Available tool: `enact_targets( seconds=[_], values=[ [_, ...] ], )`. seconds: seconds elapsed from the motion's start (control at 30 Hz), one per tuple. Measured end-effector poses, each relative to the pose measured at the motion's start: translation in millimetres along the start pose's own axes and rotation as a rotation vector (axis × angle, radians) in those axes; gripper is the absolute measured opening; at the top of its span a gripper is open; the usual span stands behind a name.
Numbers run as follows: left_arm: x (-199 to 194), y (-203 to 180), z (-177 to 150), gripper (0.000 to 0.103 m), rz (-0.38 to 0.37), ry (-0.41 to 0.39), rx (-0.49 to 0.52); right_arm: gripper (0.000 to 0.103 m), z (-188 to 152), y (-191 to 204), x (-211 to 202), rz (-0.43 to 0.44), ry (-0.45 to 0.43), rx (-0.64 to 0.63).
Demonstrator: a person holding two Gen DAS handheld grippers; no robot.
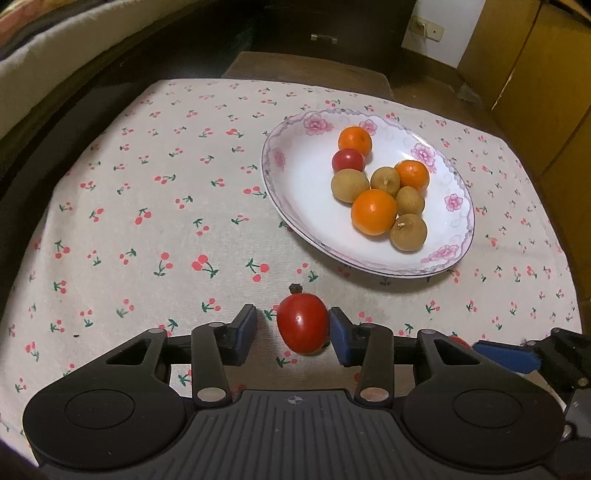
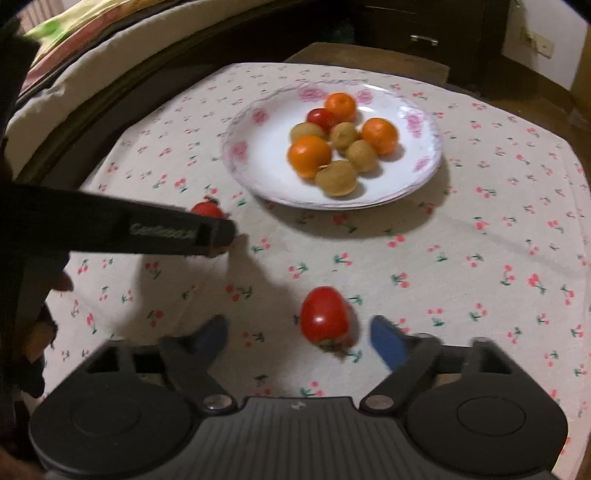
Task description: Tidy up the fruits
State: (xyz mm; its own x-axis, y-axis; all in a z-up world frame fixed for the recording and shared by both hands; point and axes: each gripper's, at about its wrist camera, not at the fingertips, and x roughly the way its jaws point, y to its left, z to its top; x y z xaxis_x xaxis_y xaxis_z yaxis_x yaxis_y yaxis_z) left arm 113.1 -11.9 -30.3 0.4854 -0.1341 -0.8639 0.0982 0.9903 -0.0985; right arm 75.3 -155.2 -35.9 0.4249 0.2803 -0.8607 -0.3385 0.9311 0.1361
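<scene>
A white flowered plate [image 1: 295, 173] [image 2: 266, 155] holds several oranges, brown longans and one small red tomato [image 1: 348, 160]. In the left wrist view my left gripper [image 1: 292, 330] is open around a red tomato [image 1: 303, 325] lying on the cloth; the right pad touches it, the left pad stands apart. In the right wrist view my right gripper [image 2: 299, 338] is open around a second red tomato [image 2: 324, 318] on the cloth, touching neither pad. The left gripper's body [image 2: 147, 229] shows at the left, with its tomato [image 2: 207, 209] partly hidden behind it.
The table carries a cherry-print cloth [image 1: 147, 206]. A bed edge [image 2: 74, 85] runs along the left. A dark cabinet [image 1: 325, 33] and wooden stool [image 1: 306, 70] stand beyond the far edge. The right gripper's blue pad [image 1: 506, 354] shows at the lower right of the left view.
</scene>
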Motion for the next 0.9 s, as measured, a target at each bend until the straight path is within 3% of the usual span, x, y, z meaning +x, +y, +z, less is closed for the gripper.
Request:
enact_targets(
  seconds=[0.13,0.33,0.43,0.5,0.53,0.67,0.77,0.87,0.9],
  values=[
    [0,1,0,0.051,0.003,-0.003,0.006,0.103,-3,2,2,0.006,-0.009,0.019],
    [0,2,0,0.051,-0.002,-0.003,0.008,0.103,1,-7,2,0.054,-0.003,0.084],
    [-1,2,0,0.051,0.001,-0.004,0.013,0.084,3,-11,-2,0.030,-0.017,0.117],
    [-1,1,0,0.051,0.003,-0.004,0.014,0.058,4,-12,-6,-0.015,-0.028,0.105],
    [0,1,0,0.052,0.004,-0.005,0.017,0.053,4,-11,-7,-0.023,-0.030,0.095],
    [1,-3,-1,0.053,0.014,-0.007,0.036,0.045,4,-6,-7,-0.059,-0.028,0.041],
    [2,-4,-1,0.052,0.023,-0.011,0.048,0.044,2,-2,-6,-0.077,-0.028,0.000],
    [2,-5,-1,0.048,0.033,-0.014,0.060,0.034,2,-3,-8,-0.079,-0.031,0.002],
    [1,-6,-1,0.041,0.036,-0.016,0.066,0.029,2,-5,-8,-0.076,-0.032,0.011]
  ],
)
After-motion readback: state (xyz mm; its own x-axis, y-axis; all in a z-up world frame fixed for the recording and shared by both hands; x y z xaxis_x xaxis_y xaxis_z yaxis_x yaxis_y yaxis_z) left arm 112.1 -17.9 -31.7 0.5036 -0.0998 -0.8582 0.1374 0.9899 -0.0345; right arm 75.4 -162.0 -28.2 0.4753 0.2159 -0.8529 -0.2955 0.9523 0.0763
